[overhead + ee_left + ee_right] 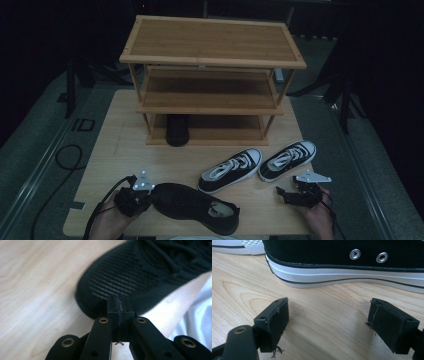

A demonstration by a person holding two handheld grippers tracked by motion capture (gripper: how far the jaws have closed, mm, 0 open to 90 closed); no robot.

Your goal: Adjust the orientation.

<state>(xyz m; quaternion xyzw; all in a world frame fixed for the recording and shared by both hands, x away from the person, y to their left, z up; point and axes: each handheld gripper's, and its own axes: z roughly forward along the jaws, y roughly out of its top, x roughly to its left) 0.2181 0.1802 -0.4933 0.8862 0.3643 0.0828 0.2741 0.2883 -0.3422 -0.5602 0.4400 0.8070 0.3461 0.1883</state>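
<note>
Left hand-held gripper [142,197] sits at the near left of the table [125,150]. Its jaws are pressed together with nothing clamped between them; in the left gripper view the tips [117,306] meet at the toe of the black shoe [150,272].

Black shoe [195,206] lies on its sole at the near edge, toe at the left hand-held gripper, heel opening to the right. Long axis runs left to right, slanting slightly toward the person at the heel end. From this gripper the shoe lies directly to the right, touching or just short of touching; cannot tell which.

Two black-and-white sneakers [231,170] [288,160] lie side by side farther right, toes pointing up-right toward the rack [212,40].

Right hand-held gripper [295,195] rests at the near right, jaws wide apart and empty, just beside the right sneaker's white sole [342,275].

Judgement: left hand is nearer the black shoe. With the jaws shut at the toe, the next move looks like a push along the long axis or a re-grip.
</note>
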